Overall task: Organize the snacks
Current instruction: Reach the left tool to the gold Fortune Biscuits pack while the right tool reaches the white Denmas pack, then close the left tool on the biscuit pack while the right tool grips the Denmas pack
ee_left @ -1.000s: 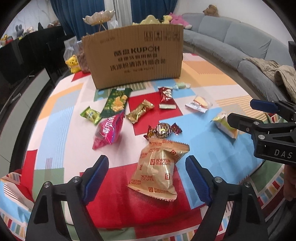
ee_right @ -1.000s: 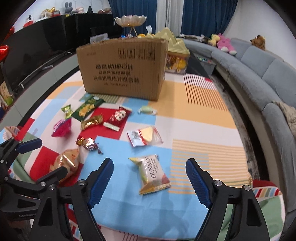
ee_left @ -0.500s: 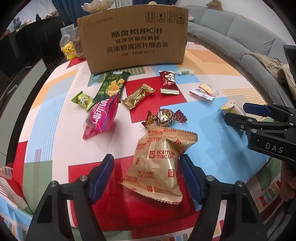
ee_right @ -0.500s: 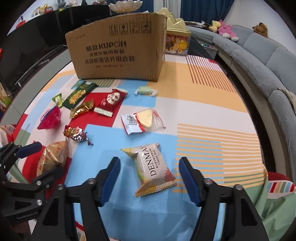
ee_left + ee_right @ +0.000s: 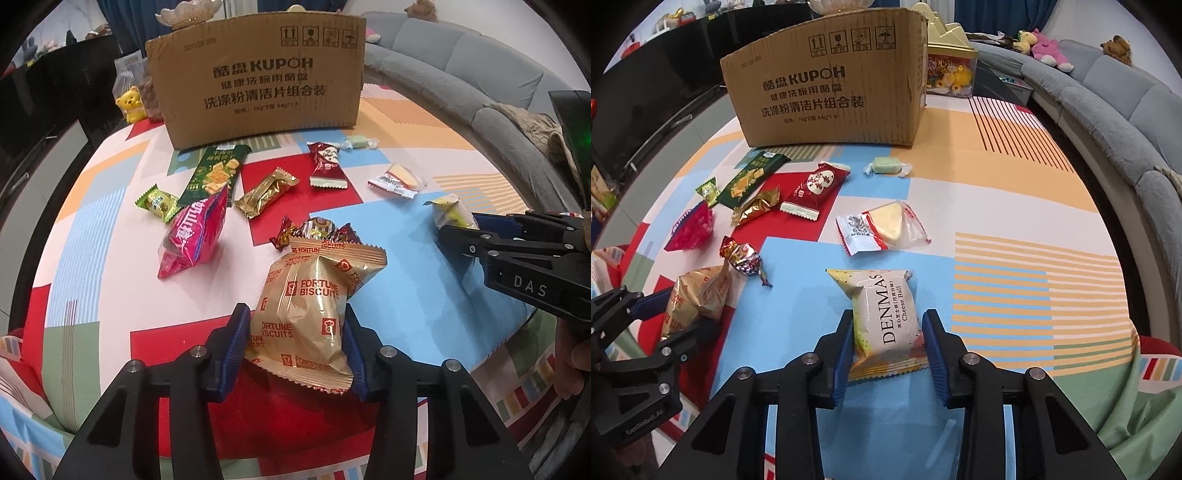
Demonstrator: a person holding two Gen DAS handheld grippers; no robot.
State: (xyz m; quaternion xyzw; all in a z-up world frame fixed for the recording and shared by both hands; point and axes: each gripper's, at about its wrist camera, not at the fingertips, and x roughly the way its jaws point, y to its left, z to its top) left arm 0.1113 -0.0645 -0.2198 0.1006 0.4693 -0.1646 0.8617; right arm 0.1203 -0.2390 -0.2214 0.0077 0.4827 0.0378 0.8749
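Closing on two packets at once, the left gripper (image 5: 293, 345) is squeezing a gold foil Fortune Biscuits bag (image 5: 312, 312) while the right gripper (image 5: 888, 341) is narrowing around a pale Denmas cheese-ball packet (image 5: 886, 321), both lying well in front of the brown cardboard box (image 5: 831, 83). Nothing is looking sorted yet; nine other wrapped snacks are lying loose before that box.

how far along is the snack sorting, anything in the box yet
Nothing looks packed yet; the cardboard box's inside is hidden. In hand: the left gripper is closing on the Fortune Biscuits pack, the right gripper on the Denmas Cheese Ball pack. Left: eight other snacks lie loose on the tablecloth.
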